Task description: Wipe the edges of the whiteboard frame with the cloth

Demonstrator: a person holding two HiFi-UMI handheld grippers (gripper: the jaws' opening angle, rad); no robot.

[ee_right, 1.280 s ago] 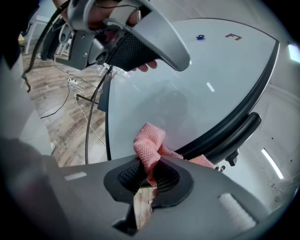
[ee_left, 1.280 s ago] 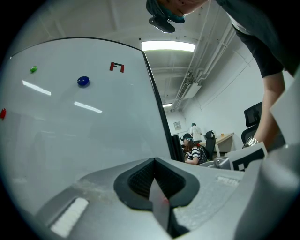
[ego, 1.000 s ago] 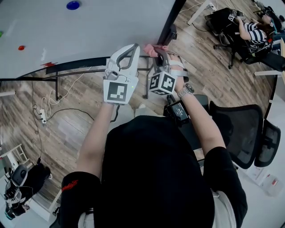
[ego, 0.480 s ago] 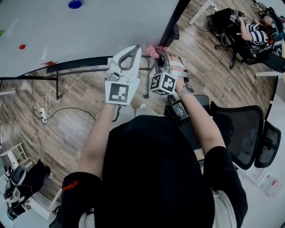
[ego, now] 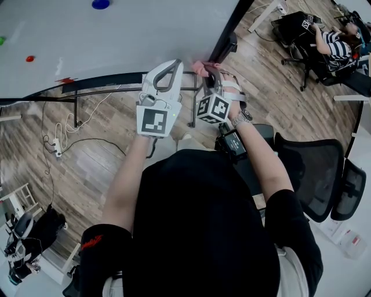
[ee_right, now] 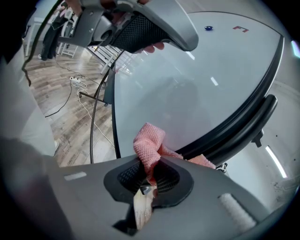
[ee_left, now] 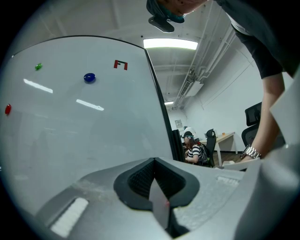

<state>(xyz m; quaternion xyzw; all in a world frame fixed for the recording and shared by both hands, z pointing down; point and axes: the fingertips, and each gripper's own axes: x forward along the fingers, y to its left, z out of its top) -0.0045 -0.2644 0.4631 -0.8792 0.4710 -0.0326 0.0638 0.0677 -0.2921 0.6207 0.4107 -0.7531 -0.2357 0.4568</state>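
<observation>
The whiteboard stands ahead, with its black frame down the right side and along the bottom. My right gripper is shut on a pink cloth, held at the board's lower right corner. In the right gripper view the cloth bunches out of the right gripper, close to the black frame; whether it touches I cannot tell. My left gripper hovers just left of it, shut and holding nothing. The left gripper faces the white surface beside the frame edge.
Blue, red and green magnets stick to the board. A power strip with cables lies on the wood floor by the stand's legs. A black office chair is at my right. A seated person is far right.
Both grippers have edged slightly up toward the board's lower right corner. The cloth stays clamped in the right gripper.
</observation>
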